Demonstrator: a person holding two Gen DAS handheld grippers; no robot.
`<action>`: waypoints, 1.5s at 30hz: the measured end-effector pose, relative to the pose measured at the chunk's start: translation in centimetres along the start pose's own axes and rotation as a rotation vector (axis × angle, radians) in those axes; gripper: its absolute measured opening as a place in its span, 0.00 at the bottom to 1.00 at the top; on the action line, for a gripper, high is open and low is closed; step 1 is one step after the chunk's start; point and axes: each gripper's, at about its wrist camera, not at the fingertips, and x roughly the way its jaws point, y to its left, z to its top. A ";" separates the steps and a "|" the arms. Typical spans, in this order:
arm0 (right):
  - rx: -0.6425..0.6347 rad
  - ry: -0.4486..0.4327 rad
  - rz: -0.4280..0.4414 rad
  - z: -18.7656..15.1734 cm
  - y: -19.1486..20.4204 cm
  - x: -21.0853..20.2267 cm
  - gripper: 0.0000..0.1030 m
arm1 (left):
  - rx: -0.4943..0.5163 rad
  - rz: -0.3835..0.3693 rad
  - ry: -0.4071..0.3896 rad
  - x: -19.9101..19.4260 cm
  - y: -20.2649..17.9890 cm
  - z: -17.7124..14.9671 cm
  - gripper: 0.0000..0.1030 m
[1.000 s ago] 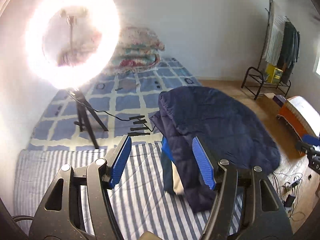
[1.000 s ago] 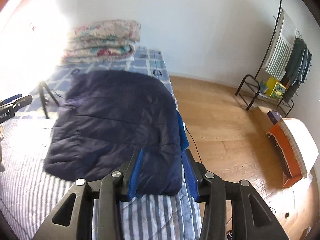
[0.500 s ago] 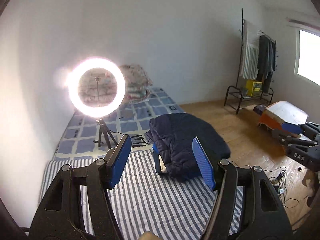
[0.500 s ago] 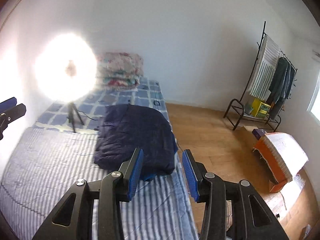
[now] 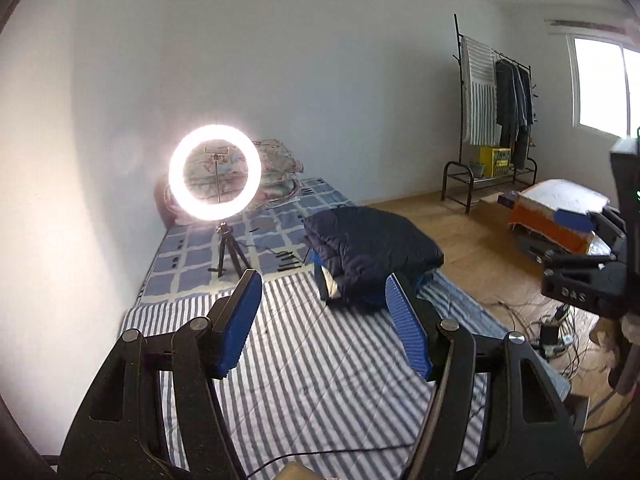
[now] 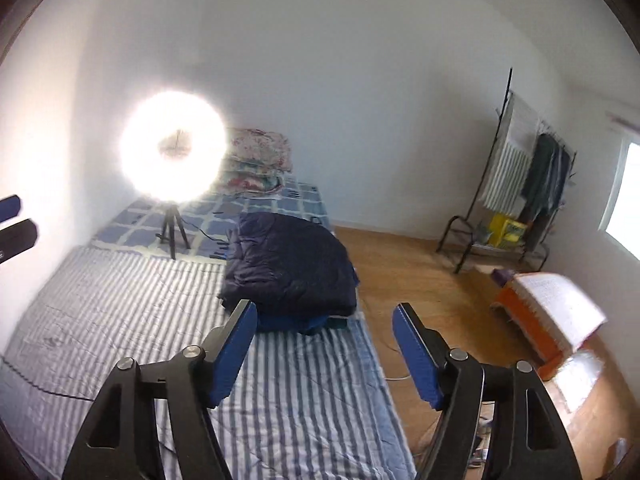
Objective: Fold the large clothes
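A folded dark navy puffer jacket [image 5: 372, 254] lies on the striped bed sheet [image 5: 328, 364] near the bed's right edge; it also shows in the right wrist view [image 6: 292, 272], with blue lining showing at its near edge. My left gripper [image 5: 322, 292] is open and empty, held well back and above the sheet. My right gripper [image 6: 325, 324] is open and empty too, well short of the jacket. The right gripper's body shows at the right of the left wrist view [image 5: 588, 272].
A lit ring light on a tripod [image 5: 216, 178] stands on the checked blanket [image 5: 276, 224] behind the jacket. Folded floral quilts [image 6: 256, 160] lie by the wall. A clothes rack [image 5: 496, 120], an orange box [image 6: 548, 312] and cables [image 5: 552, 328] are on the wooden floor.
Both grippers have pulled back and up from the jacket. The right gripper, narrow around the jacket's edge before, has let go and opened wide. The jacket stays folded on the bed.
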 end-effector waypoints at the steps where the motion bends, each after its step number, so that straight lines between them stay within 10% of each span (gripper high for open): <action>1: 0.002 0.000 -0.001 -0.5 0.5 -0.1 0.72 | -0.001 0.005 0.001 -0.3 0.1 -0.7 0.68; 24: 0.146 0.018 0.065 -9.2 3.7 2.5 1.00 | 0.010 -0.024 0.056 -0.2 -0.6 -9.8 0.82; 45: 0.107 -0.003 0.038 -10.5 5.9 2.7 1.00 | -0.001 0.068 0.069 0.8 -0.2 -11.8 1.00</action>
